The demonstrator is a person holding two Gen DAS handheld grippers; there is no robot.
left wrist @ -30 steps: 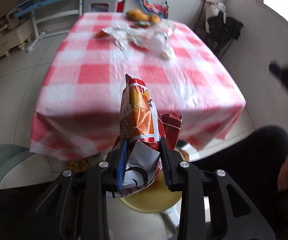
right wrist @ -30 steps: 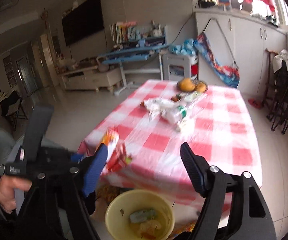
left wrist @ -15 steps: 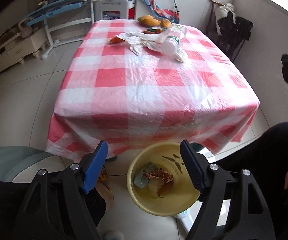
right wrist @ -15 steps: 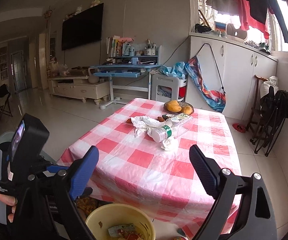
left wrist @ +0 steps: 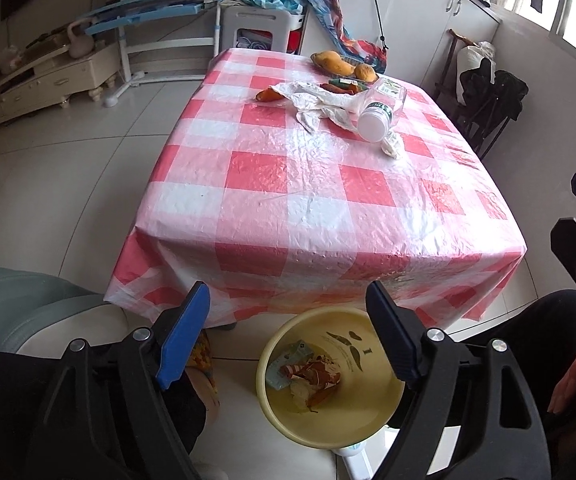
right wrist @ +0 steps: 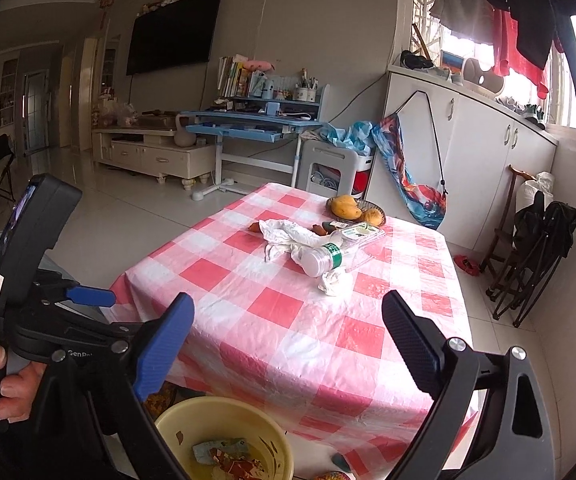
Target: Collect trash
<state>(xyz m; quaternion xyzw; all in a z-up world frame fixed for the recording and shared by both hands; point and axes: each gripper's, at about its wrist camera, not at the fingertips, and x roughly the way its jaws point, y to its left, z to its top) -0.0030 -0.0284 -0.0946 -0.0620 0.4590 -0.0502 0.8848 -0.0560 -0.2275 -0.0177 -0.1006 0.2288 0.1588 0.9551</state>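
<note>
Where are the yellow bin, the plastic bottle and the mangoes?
yellow bin (left wrist: pixel 372 424): left wrist view, bare inner wall near its rim.
plastic bottle (left wrist: pixel 380 110): left wrist view, middle of its clear body, lying on the table.
mangoes (right wrist: pixel 344 206): right wrist view, the larger fruit's skin.

Both tongs, left (left wrist: pixel 288 308) and right (right wrist: pixel 288 320), have just been opening and gape empty.

A desk (left wrist: pixel 288 208) covered in a red-and-white checked plastic cloth. Towards its far edge lie crumpled white paper (left wrist: pixel 316 104), a clear plastic bottle (left wrist: pixel 380 114) on its side, a small paper wad (left wrist: pixel 393 145) and a plate of mangoes (left wrist: pixel 342 65). The near half is bare.
</note>
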